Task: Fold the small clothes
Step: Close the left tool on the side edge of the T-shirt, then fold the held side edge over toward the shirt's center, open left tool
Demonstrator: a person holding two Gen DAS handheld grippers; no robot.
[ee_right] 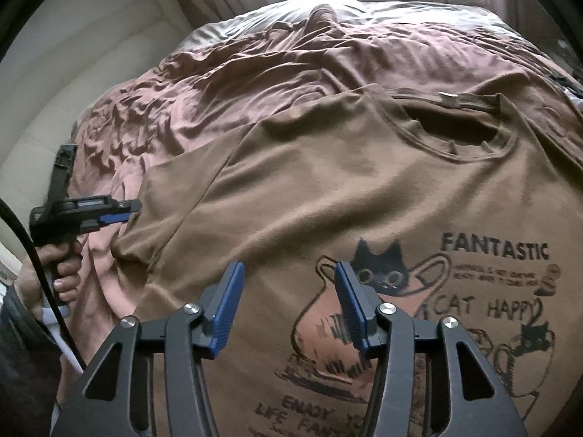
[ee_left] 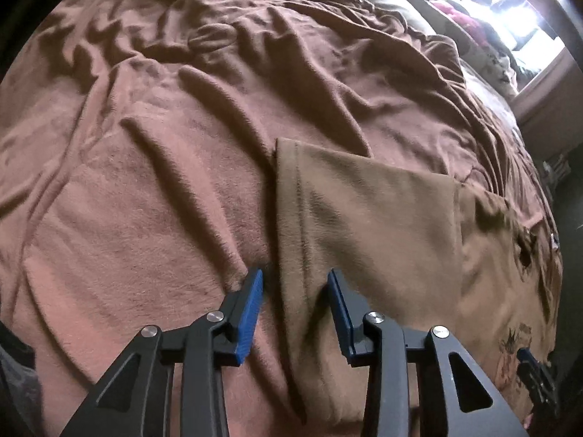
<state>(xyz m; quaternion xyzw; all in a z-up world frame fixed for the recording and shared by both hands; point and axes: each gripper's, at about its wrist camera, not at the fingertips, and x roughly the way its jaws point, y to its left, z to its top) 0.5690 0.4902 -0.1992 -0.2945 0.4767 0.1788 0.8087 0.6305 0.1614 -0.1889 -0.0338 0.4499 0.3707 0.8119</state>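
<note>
A tan T-shirt (ee_right: 328, 189) with a cat print and the word FANTASTIC lies face up on a brown blanket (ee_right: 255, 73). Its left sleeve (ee_left: 364, 211) shows in the left wrist view. My left gripper (ee_left: 295, 284) is open, its fingers straddling the sleeve's hem edge, low over the blanket (ee_left: 145, 182). It also shows from the side in the right wrist view (ee_right: 127, 209). My right gripper (ee_right: 289, 276) is open and empty, hovering over the shirt's chest near the print. It shows small at the lower right of the left wrist view (ee_left: 528, 360).
The bed is covered by the wrinkled blanket. Pale bedding (ee_right: 291, 11) and a heap of clothes (ee_left: 470, 22) lie at the far end below a bright window. A white wall (ee_right: 91, 58) runs along the bed's left side.
</note>
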